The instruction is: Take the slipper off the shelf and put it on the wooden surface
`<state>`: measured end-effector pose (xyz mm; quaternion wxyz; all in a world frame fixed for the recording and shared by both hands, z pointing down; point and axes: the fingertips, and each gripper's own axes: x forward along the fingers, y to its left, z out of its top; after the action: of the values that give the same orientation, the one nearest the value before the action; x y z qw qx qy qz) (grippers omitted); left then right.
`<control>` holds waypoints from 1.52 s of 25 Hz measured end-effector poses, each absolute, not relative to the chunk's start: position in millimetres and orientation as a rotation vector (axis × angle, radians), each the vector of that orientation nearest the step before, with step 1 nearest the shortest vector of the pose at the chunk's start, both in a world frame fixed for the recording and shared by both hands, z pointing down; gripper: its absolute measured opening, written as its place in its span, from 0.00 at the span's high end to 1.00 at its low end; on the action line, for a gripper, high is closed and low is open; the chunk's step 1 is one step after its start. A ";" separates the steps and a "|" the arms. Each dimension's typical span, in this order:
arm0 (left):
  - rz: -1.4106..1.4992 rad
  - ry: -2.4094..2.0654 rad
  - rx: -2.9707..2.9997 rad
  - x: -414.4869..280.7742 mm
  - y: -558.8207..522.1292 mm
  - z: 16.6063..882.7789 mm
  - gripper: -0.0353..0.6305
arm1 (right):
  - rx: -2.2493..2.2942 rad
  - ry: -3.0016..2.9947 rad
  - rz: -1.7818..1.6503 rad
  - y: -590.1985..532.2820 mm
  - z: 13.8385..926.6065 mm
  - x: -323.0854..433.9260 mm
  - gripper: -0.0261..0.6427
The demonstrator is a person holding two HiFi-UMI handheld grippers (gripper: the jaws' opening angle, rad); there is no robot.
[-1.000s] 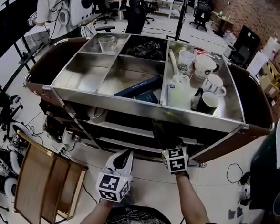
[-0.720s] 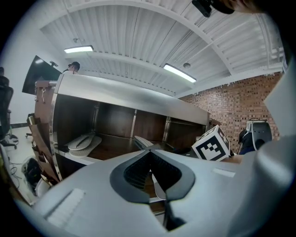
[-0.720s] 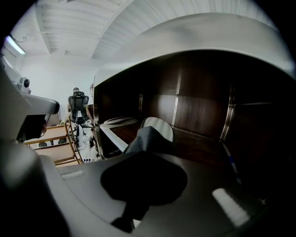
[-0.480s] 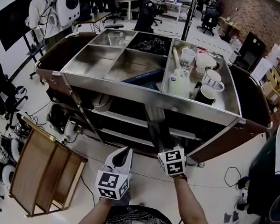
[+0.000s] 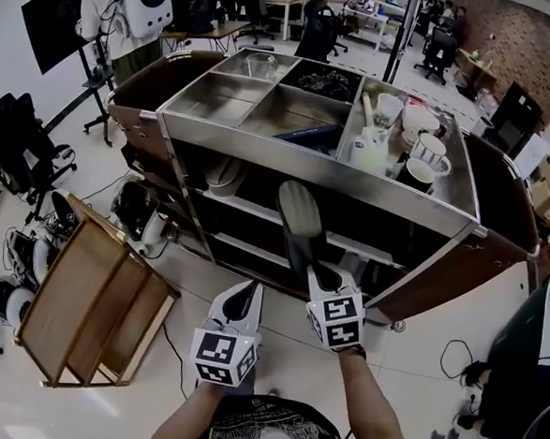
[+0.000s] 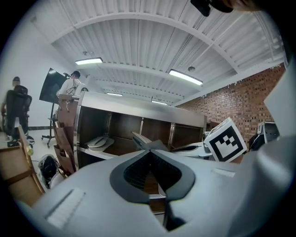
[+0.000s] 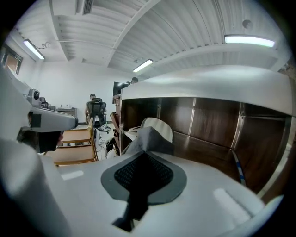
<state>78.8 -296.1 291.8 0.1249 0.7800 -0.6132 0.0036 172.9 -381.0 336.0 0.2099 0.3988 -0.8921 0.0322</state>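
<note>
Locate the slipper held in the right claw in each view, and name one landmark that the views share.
Head view: the slipper is at centre, rising from the right claw.
Left gripper view: the slipper is at centre, small, before the dark shelves.
Right gripper view: the slipper is at centre, clamped between the jaws.
Landmark: the steel-topped cart stands behind the slipper in all three.
</note>
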 end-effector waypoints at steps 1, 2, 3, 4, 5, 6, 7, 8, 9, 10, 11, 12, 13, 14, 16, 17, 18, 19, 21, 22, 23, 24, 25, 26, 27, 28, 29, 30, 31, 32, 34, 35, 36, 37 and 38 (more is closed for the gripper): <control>0.007 -1.799 2.266 77.9 -290.6 291.0 0.94 | 1.093 -2.489 0.079 -374.7 334.1 169.7 0.94; 0.004 -1.811 2.259 76.9 -285.1 290.2 0.94 | 1.077 -2.498 0.069 -368.5 332.2 166.6 0.94; 0.000 -1.825 2.251 75.7 -279.7 289.4 0.94 | 1.063 -2.506 0.061 -362.5 330.4 163.6 0.94; -0.004 -1.840 2.242 74.3 -274.2 288.8 0.94 | 1.049 -2.515 0.053 -356.6 328.6 160.7 0.94; -0.006 -1.855 2.233 72.7 -268.7 288.2 0.94 | 1.035 -2.523 0.046 -350.7 326.9 157.7 0.94; -0.009 -1.871 2.222 70.8 -263.1 287.8 0.94 | 1.018 -2.533 0.040 -344.6 325.1 154.5 0.94; -0.012 -1.886 2.210 68.6 -257.4 287.4 0.94 | 1.001 -2.543 0.034 -338.3 323.5 151.0 0.94; -0.014 -1.902 2.197 66.0 -251.6 287.2 0.94 | 0.983 -2.553 0.027 -331.9 322.2 147.3 0.94; -0.017 -1.919 2.183 62.9 -245.8 287.2 0.94 | 0.965 -2.562 0.020 -325.4 321.2 143.6 0.94; -0.021 -1.936 2.169 59.5 -240.0 287.3 0.94 | 0.947 -2.571 0.014 -319.0 320.5 139.8 0.94; -0.025 -1.954 2.154 55.7 -234.5 287.1 0.94 | 0.930 -2.579 0.008 -312.8 319.7 135.8 0.94; -0.030 -1.973 2.140 51.5 -229.0 286.5 0.94 | 0.910 -2.588 0.003 -306.7 318.6 131.2 0.94; -0.036 -1.993 2.124 46.7 -223.4 285.8 0.94 | 0.889 -2.597 -0.001 -300.4 317.5 125.8 0.94; -0.040 -2.015 2.108 41.6 -217.4 285.1 0.94 | 0.866 -2.607 -0.006 -294.0 316.7 119.8 0.94; -0.049 -2.059 2.070 30.9 -204.0 284.3 0.94 | 0.817 -2.626 -0.022 -281.1 316.1 107.0 0.94; -0.053 -2.081 2.049 25.1 -196.5 284.6 0.94 | 0.791 -2.635 -0.030 -274.3 316.1 99.9 0.94; -0.055 -2.104 2.027 18.9 -188.5 285.5 0.94 | 0.763 -2.645 -0.037 -267.3 316.4 92.3 0.94; -0.057 -2.125 2.002 12.4 -180.2 287.2 0.94 | 0.733 -2.653 -0.041 -260.0 317.0 84.3 0.94; -0.057 -2.165 1.948 -0.2 -162.2 292.4 0.94 | 0.670 -2.669 -0.046 -244.2 319.9 67.7 0.94; -0.058 -2.185 1.920 -6.5 -152.9 295.0 0.94 | 0.636 -2.677 -0.049 -235.9 321.8 58.9 0.94; -0.060 -2.209 1.889 -13.2 -143.6 297.2 0.94 | 0.598 -2.686 -0.053 -227.4 323.6 49.3 0.94; -0.062 -2.236 1.855 -20.4 -134.2 299.0 0.94 | 0.555 -2.695 -0.059 -218.6 325.3 39.1 0.94; -0.064 -2.262 1.820 -27.8 -124.9 300.8 0.94 | 0.511 -2.702 -0.063 -209.5 327.0 28.6 0.94; -0.066 -2.284 1.788 -35.0 -116.0 302.6 0.94 | 0.470 -2.709 -0.066 -200.2 328.5 18.7 0.94; -0.065 -2.302 1.761 -42.0 -107.4 304.5 0.94 | 0.432 -2.716 -0.065 -190.7 329.6 9.2 0.94; -0.063 -2.318 1.738 -49.1 -98.5 306.3 0.94 | 0.396 -2.723 -0.061 -180.6 330.4 0.0 0.94; -0.058 -2.333 1.717 -56.6 -88.9 307.9 0.94 | 0.362 -2.730 -0.056 -170.0 331.0 -9.3 0.94; -0.055 -2.350 1.695 -65.0 -78.8 309.3 0.94 | 0.328 -2.737 -0.056 -159.0 331.1 -19.0 0.94; -0.055 -2.369 1.669 -74.4 -68.0 310.4 0.94 | 0.294 -2.743 -0.060 -147.8 331.0 -29.2 0.94; -0.059 -2.391 1.634 -84.8 -56.3 311.7 0.94 | 0.257 -2.747 -0.066 -136.0 331.2 -40.0 0.94; -0.080 -2.440 1.541 -106.9 -30.4 315.2 0.94 | 0.166 -2.751 -0.073 -110.3 333.4 -62.3 0.94; -0.094 -2.464 1.493 -117.5 -17.4 316.7 0.94 | 0.119 -2.750 -0.076 -97.2 335.2 -72.7 0.94; -0.108 -2.484 1.451 -127.3 -5.2 317.5 0.94 | 0.076 -2.747 -0.080 -84.6 337.1 -82.3 0.94; -0.119 -2.503 1.419 -136.3 6.0 317.2 0.94 | 0.041 -2.743 -0.085 -73.2 338.8 -91.2 0.94; -0.127 -2.521 1.394 -144.7 16.6 316.0 0.94 | 0.013 -2.740 -0.090 -62.8 340.1 -99.7 0.94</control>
<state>-144.7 16.6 316.0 0.1287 0.4795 -0.8670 -0.0436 -99.7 -62.8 340.1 0.1985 0.0045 -0.9796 -0.0320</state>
